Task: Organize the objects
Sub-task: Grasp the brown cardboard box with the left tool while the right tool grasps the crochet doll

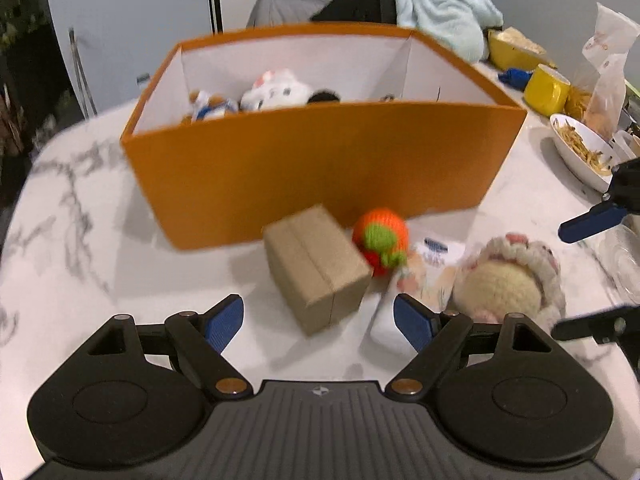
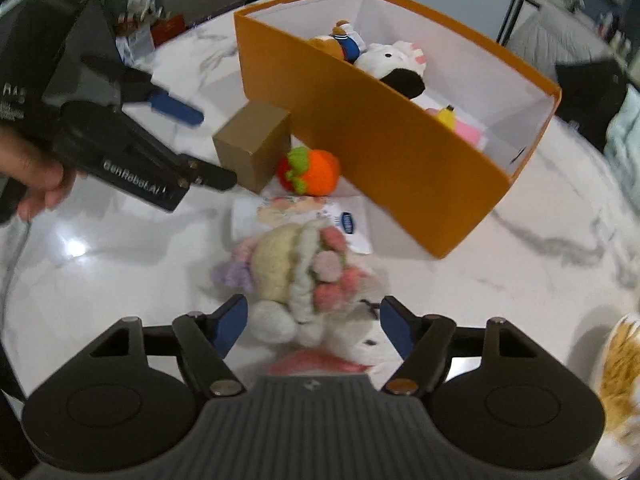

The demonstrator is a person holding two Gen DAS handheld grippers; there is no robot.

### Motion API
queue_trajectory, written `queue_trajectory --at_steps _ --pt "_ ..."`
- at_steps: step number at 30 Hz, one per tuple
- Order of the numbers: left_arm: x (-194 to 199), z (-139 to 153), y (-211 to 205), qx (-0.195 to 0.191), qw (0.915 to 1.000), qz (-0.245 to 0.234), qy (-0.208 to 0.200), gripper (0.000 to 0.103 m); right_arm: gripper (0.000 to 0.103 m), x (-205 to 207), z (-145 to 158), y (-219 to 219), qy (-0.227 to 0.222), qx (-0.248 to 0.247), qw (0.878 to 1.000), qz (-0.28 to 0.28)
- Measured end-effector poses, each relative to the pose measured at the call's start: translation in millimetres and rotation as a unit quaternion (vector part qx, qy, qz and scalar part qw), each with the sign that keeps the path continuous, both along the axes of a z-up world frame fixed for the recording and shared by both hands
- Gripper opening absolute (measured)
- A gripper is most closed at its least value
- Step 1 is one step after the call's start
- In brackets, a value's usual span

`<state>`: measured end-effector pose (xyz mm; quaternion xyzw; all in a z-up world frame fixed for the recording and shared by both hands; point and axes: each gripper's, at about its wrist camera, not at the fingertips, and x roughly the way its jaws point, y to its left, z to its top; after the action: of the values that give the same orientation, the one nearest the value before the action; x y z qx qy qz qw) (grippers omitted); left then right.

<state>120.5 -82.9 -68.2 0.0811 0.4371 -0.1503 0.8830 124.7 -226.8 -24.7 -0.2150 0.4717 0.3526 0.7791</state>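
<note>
The white marble desk carries an orange box with a white lining; inside lie a white cat plush, a small sailor-suited plush and a yellow banana toy. In front of the box's near wall stands a brown cardboard carton, and just beside it a knitted orange-and-red fruit, resting at the edge of a flat white packet. A crocheted doll with a cream bonnet lies on that packet. The left tool hangs above the carton, fingers wide apart and empty. The right tool has its fingers apart either side of the doll, not pressing it.
</note>
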Motion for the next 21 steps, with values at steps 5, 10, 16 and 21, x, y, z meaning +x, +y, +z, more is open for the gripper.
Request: queue_trajectory --at_steps 5,10,16,21 --pt "9.4 -9.0 -9.6 0.008 0.9997 0.008 -0.022 0.097 0.08 -18.4 -8.7 8.6 -0.057 -0.027 0.996 0.069" --pt "20.6 -16.7 -4.0 0.032 0.9993 0.002 -0.019 0.098 0.079 -27.3 -22.1 20.8 -0.083 -0.052 0.991 0.095" --pt "25.9 -14.6 23.8 0.024 0.9994 0.023 -0.01 0.086 0.08 -26.0 -21.4 20.0 -0.077 -0.047 0.992 0.089" --pt "32.5 -14.8 43.7 -0.005 0.9988 0.047 0.011 0.077 0.08 -27.7 -20.7 23.9 -0.078 -0.056 0.991 0.097"
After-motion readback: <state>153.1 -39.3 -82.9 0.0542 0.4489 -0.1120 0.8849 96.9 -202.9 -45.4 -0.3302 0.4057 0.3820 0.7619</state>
